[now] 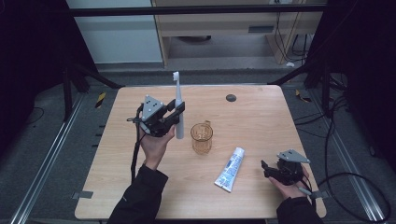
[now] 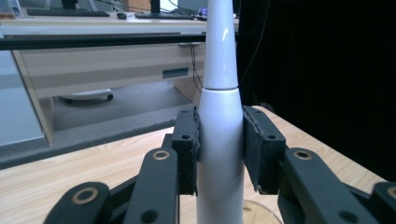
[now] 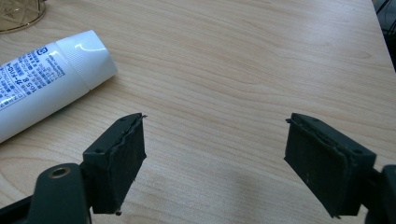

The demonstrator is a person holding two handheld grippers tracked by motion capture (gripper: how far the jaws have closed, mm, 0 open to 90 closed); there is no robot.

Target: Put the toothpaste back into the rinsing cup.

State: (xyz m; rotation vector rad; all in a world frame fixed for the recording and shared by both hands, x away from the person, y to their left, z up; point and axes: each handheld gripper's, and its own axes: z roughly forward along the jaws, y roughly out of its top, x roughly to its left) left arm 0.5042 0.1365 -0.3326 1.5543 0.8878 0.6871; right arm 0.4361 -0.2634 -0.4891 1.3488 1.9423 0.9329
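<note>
Left gripper [image 1: 176,113] holds the electric toothbrush [image 1: 178,105] upright, lifted off the table [image 1: 261,116]; in the left gripper view the pads [image 2: 187,149] press on both sides of the white handle [image 2: 219,140], so it is clamped, jaws at a middling width set by the handle. Long axis of the brush runs near vertical, bristle head up toward the far edge, butt end down. Amber cup [image 1: 201,137] stands just to the right of the brush's lower end, about mid-table, and slightly nearer the person. Key relation: butt of the brush sits left of and above the cup mouth, so a short shift right and then down would likely drop it in; left hand is clearly the nearer one. Whether the butt already overlaps the cup rim is hard to tell from the high view, probably still beside it.

Right gripper [image 1: 272,170] rests near the near-right corner, jaws spread wide, nothing between them. Toothpaste tube [image 1: 230,169] lies flat on the table just left of it, cap end [image 3: 86,53] pointing toward the cup, long axis diagonal.
</note>
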